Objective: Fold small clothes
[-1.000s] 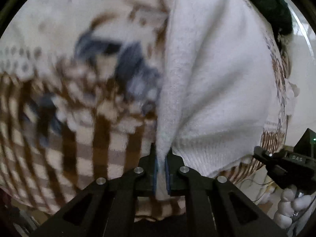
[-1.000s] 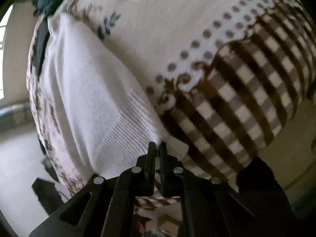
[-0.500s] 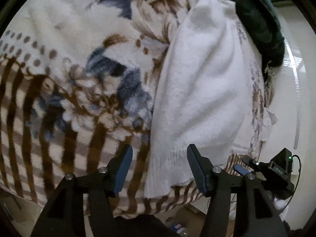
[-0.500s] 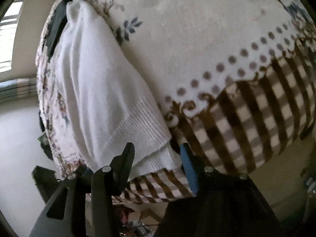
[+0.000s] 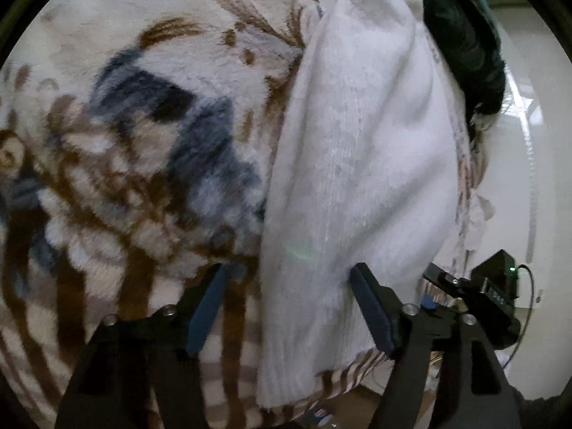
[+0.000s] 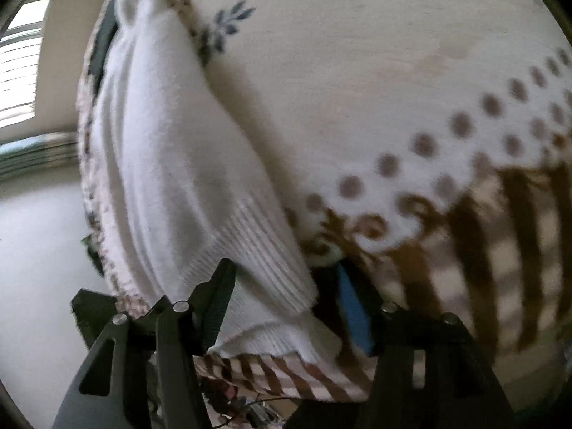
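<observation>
A white knit garment (image 5: 357, 164) lies folded lengthwise on a fleece blanket (image 5: 143, 125) with brown checks and blue flowers. My left gripper (image 5: 289, 286) is open, its fingers wide apart astride the garment's near ribbed hem. In the right wrist view the same garment (image 6: 161, 164) runs up the left side. My right gripper (image 6: 286, 286) is open too, its fingers either side of the ribbed hem corner (image 6: 264, 268). Neither holds anything. The right gripper's body (image 5: 475, 296) shows at the lower right of the left wrist view.
A dark green cloth (image 5: 461, 32) lies at the far end of the white garment. The blanket's edge (image 6: 286, 379) hangs over the near side. A pale floor (image 6: 35, 250) lies beyond on the left, with a window (image 6: 18, 78) above.
Both grippers were shut on the garment's hem a second ago. Both have opened and let it go, and it now rests on the blanket. Both have since moved closer to it.
</observation>
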Demonstrator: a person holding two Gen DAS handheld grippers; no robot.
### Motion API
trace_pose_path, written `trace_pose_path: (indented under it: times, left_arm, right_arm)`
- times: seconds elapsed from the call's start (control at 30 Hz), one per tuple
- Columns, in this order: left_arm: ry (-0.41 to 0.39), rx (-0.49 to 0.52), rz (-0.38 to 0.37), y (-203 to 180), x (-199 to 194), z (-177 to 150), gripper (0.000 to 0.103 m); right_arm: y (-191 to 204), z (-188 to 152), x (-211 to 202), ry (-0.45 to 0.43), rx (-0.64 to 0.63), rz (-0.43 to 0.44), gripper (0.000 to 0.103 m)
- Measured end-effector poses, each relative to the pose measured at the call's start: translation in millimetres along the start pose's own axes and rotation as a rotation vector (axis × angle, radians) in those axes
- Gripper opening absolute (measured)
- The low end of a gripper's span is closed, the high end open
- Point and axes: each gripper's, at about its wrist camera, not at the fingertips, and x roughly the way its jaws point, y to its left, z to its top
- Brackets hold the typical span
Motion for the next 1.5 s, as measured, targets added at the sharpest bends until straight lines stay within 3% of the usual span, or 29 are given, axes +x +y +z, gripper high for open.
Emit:
trace_pose_path:
  times: [0.13, 0.2, 0.23, 0.27, 0.3, 0.33, 0.57, 0.67, 0.83, 0.93, 0.97, 1.0, 1.07, 1.13, 1.17, 1.2, 1.23, 1.33, 1.37, 1.43, 1.5]
  left_arm:
    - [-0.039, 0.009, -0.035, -3, 1, 0, 0.077]
    - [-0.077, 0.01, -0.059, -7, -2, -3, 0.071]
    - [-0.091, 0.015, -0.073, -11, -2, -4, 0.057]
    - [-0.095, 0.023, -0.08, -14, -2, -5, 0.016]
    - [-0.093, 0.021, -0.087, -20, 3, -5, 0.015]
    - [-0.096, 0.019, -0.094, -22, 3, -5, 0.014]
    - [-0.132, -0.12, -0.249, -29, -51, -2, 0.011]
    - [-0.16, -0.128, -0.302, -43, -78, 17, 0.011]
    - [-0.22, -0.17, -0.416, -75, -111, 90, 0.011]
    - [-0.254, -0.181, -0.46, -93, -120, 157, 0.011]
    - [-0.261, -0.184, -0.463, -102, -115, 173, 0.011]
    - [-0.267, -0.184, -0.458, -108, -111, 197, 0.011]
    - [-0.261, -0.197, -0.458, -115, -100, 238, 0.012]
    - [-0.242, -0.199, -0.462, -120, -80, 293, 0.019]
    - [-0.241, -0.207, -0.457, -119, -71, 313, 0.031]
    - [-0.239, -0.21, -0.47, -118, -62, 327, 0.05]
    - [-0.234, -0.22, -0.485, -114, -54, 345, 0.059]
    - [-0.272, -0.255, -0.51, -97, -54, 370, 0.064]
    - [-0.291, -0.246, -0.491, -93, -59, 369, 0.064]
    - [-0.322, -0.196, -0.403, -88, -65, 361, 0.064]
    - [-0.3, -0.14, -0.264, -87, -60, 352, 0.065]
  right_arm:
    - [-2, 9, 12, 0.018, -0.016, 0.104, 0.062]
    - [-4, 12, 16, 0.022, -0.002, 0.154, 0.062]
    - [-5, 13, 17, 0.025, 0.005, 0.185, 0.062]
    - [-6, 13, 18, 0.021, 0.011, 0.197, 0.054]
    - [-7, 13, 18, 0.015, 0.015, 0.209, 0.043]
    - [-7, 12, 18, 0.017, 0.02, 0.223, 0.017]
    - [0, 3, -16, -0.032, 0.052, 0.285, 0.014]
    - [21, 5, -47, -0.054, 0.022, 0.318, 0.013]
    - [82, 33, -83, -0.095, -0.023, 0.354, 0.013]
    - [126, 65, -91, -0.125, -0.025, 0.382, 0.013]
    - [158, 92, -92, -0.155, -0.027, 0.389, 0.013]
    - [158, 92, -92, -0.155, -0.027, 0.389, 0.013]
    - [189, 124, -89, -0.183, -0.017, 0.409, 0.013]
    - [221, 174, -76, -0.218, -0.005, 0.414, 0.013]
    - [229, 193, -69, -0.231, -0.002, 0.413, 0.013]
    - [237, 215, -64, -0.239, -0.001, 0.412, 0.014]
    - [242, 239, -60, -0.242, 0.008, 0.413, 0.019]
    - [253, 304, -31, -0.251, 0.034, 0.418, 0.042]
    - [253, 318, -28, -0.266, 0.045, 0.429, 0.052]
    - [253, 329, -30, -0.271, 0.015, 0.429, 0.059]
    - [253, 328, -33, -0.263, -0.053, 0.37, 0.061]
